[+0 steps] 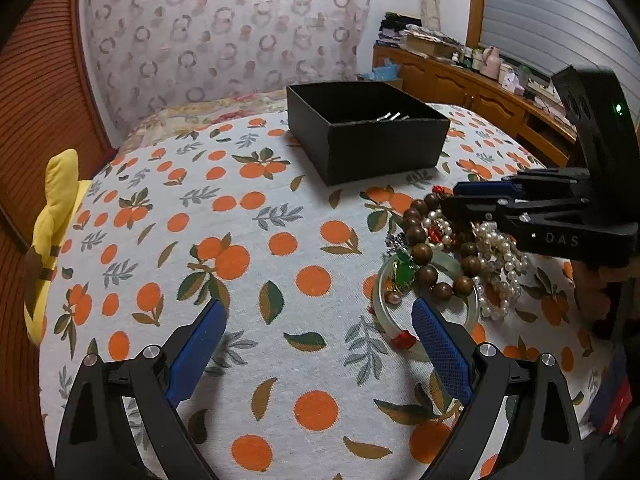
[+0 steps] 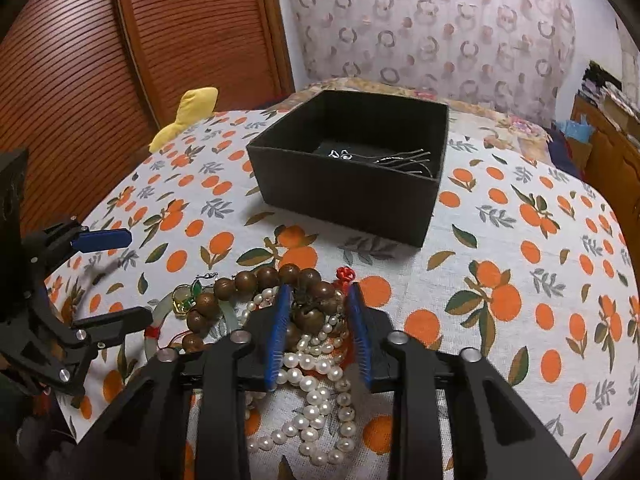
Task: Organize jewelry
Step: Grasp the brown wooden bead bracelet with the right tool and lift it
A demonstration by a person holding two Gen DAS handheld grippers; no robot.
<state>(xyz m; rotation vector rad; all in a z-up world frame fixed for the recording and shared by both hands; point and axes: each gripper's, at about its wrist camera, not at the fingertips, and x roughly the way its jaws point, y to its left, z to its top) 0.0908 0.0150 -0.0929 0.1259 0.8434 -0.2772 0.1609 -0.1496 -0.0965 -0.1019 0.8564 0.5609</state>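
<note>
A heap of jewelry lies on the orange-print cloth: a brown wooden bead bracelet (image 1: 424, 240) (image 2: 256, 280), white pearl strands (image 1: 500, 272) (image 2: 312, 380), a pale jade bangle (image 1: 384, 312) (image 2: 160, 312) and a green pendant (image 1: 406, 270). A black open box (image 1: 360, 128) (image 2: 352, 168) holds silver hairpins (image 2: 404, 162). My left gripper (image 1: 316, 316) is open and empty, just left of the heap. My right gripper (image 2: 320, 300) (image 1: 460, 196) is partly open, its fingers straddling the beads and pearls.
A yellow plush toy (image 1: 52, 232) (image 2: 188, 112) lies at the bed's left edge by a wooden slatted door (image 2: 120, 80). A wooden sideboard (image 1: 480, 88) with clutter stands at the back right. A patterned curtain (image 1: 224, 32) hangs behind.
</note>
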